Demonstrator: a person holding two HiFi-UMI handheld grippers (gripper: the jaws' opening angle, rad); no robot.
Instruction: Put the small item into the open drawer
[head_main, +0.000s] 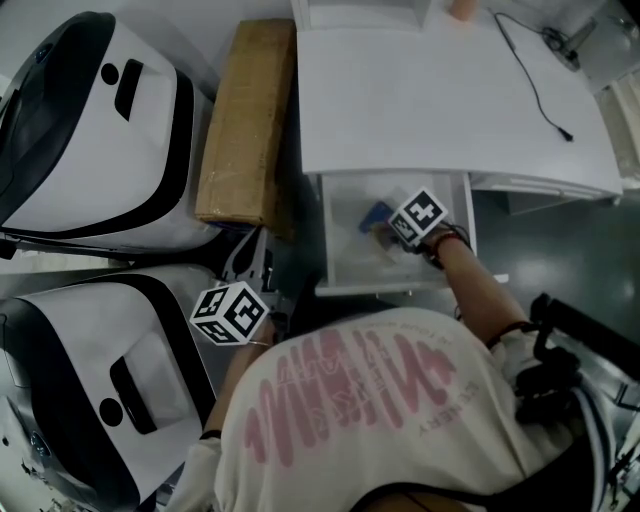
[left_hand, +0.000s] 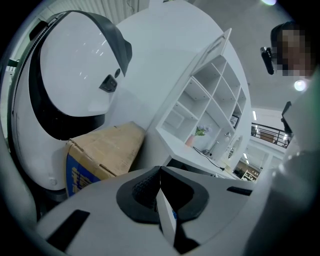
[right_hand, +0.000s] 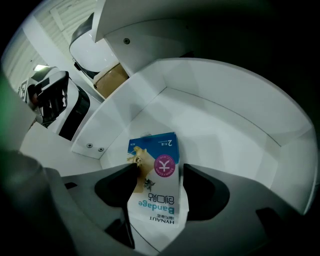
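**Bandage box in drawer, right tool open around it**

Box (right_hand: 155, 185): small flat pack. White lower half has "Bandage" print, blue upper half a round magenta badge and a tan picture. It lies on the floor of the open white drawer (right_hand: 225, 125), near the front, with its white end toward the camera.

Right tool (right_hand: 160, 170): jaws spread wide with the box between them. There is a clear gap at the right pad. The left pad is at the box's edge, and no squeeze shows.

Left tool (left_hand: 160, 200): jaws closed on a thin white slab (left_hand: 167, 220) with a blue spot, seen edge-on. Can't tell what it is.

View differences:
- Right gripper view alone shows the box's print and the jaw gaps.
- Head view shows only a blue corner of the box (head_main: 376, 217) beside the right tool's marker cube (head_main: 418, 218). The drawer (head_main: 340, 280) is pulled out from under the white worktop (head_main: 430, 100).
- Head view also shows the left tool (head_main: 230, 312) held well apart from the drawer, by the person's chest. It adds a black cable (head_main: 530, 80) on the worktop, a carton (head_main: 245, 120) left of the worktop, and two white-and-black pods (head_main: 90, 130) further left.
- Left gripper view adds a white cubby shelf (left_hand: 210, 100) above the worktop. It also shows the carton's (left_hand: 100, 150) blue-printed end.
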